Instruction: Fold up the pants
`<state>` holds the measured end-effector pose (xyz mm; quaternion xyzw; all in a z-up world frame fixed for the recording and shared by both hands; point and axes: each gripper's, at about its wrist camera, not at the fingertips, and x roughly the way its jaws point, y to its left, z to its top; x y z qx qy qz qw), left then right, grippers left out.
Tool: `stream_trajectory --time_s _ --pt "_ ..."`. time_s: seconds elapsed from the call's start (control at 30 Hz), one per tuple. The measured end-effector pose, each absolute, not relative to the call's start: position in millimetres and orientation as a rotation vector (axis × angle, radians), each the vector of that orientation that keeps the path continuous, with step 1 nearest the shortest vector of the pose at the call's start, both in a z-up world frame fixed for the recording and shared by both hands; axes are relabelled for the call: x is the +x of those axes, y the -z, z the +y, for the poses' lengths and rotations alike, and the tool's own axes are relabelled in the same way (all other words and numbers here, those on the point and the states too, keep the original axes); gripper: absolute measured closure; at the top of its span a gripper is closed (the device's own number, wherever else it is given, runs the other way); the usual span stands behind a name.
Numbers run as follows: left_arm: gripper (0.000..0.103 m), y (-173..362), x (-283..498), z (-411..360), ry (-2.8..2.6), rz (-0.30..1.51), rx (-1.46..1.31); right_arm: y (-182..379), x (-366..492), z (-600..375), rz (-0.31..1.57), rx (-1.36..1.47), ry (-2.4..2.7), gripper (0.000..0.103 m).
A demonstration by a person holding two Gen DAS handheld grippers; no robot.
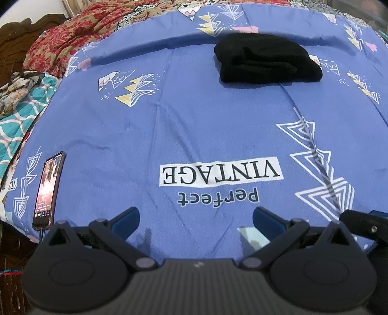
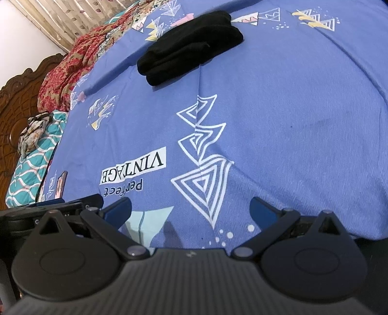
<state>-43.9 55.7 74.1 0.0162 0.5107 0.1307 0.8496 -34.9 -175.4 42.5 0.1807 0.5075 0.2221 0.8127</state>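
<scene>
Black pants (image 1: 266,59) lie folded into a compact bundle on the far part of the blue printed bedsheet (image 1: 194,126); they also show in the right wrist view (image 2: 189,46). My left gripper (image 1: 196,218) is open and empty, low over the near edge of the bed, well short of the pants. My right gripper (image 2: 190,210) is open and empty too, beside the left one, whose body shows at the left of the right wrist view (image 2: 60,208).
A phone (image 1: 47,191) with a lit screen lies at the near left of the sheet. A red floral blanket (image 1: 72,36) and a teal patterned pillow (image 1: 21,116) lie at the left by the carved wooden headboard (image 2: 17,97). Curtains (image 2: 60,19) hang behind.
</scene>
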Motion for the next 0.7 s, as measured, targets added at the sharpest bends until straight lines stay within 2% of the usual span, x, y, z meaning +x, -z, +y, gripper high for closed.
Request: stream_trajectory --time_s 0.7 --pt "0.000 -66.5 -43.5 49.2 -0.293 1.091 0.103 -38.6 -33.1 -178.5 1.099 0.405 -0.469 0.000"
